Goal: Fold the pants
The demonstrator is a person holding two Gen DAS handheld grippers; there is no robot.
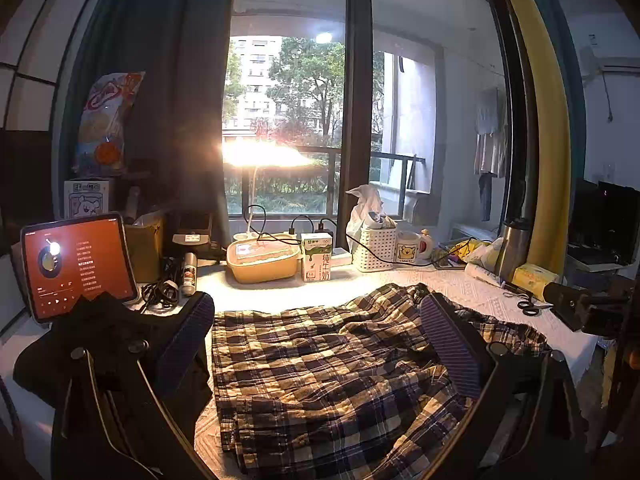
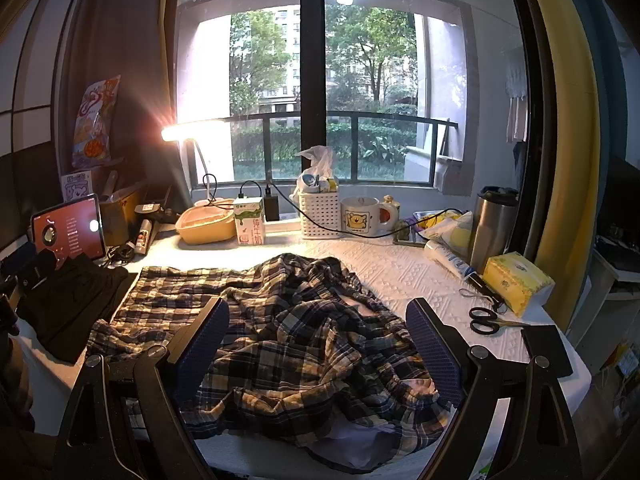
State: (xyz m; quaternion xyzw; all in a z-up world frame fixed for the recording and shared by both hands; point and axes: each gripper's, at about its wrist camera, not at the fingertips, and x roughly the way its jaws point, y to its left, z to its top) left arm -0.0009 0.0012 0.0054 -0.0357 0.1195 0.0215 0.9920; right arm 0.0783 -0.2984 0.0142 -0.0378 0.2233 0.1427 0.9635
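Note:
Plaid pants (image 1: 320,384) lie crumpled on the white tablecloth (image 1: 280,292). In the left wrist view their flatter part spreads between my left gripper's (image 1: 316,324) fingers, which stand wide open just above the cloth with nothing pinched. In the right wrist view the pants (image 2: 188,284) are bunched into folds in the middle, with pale lining showing at the near edge. My right gripper (image 2: 318,324) is open too, its blue-padded fingers (image 2: 434,352) straddling the bunched fabric without pressing on it.
A black garment (image 2: 72,300) lies left of the pants, beside a lit tablet (image 1: 76,264). Along the window stand a lamp (image 2: 192,130), yellow container (image 2: 206,224), milk carton (image 2: 250,220), white basket (image 2: 320,212), mug (image 2: 362,216) and steel tumbler (image 2: 492,232). Scissors (image 2: 486,320) and tissue pack (image 2: 518,280) lie right.

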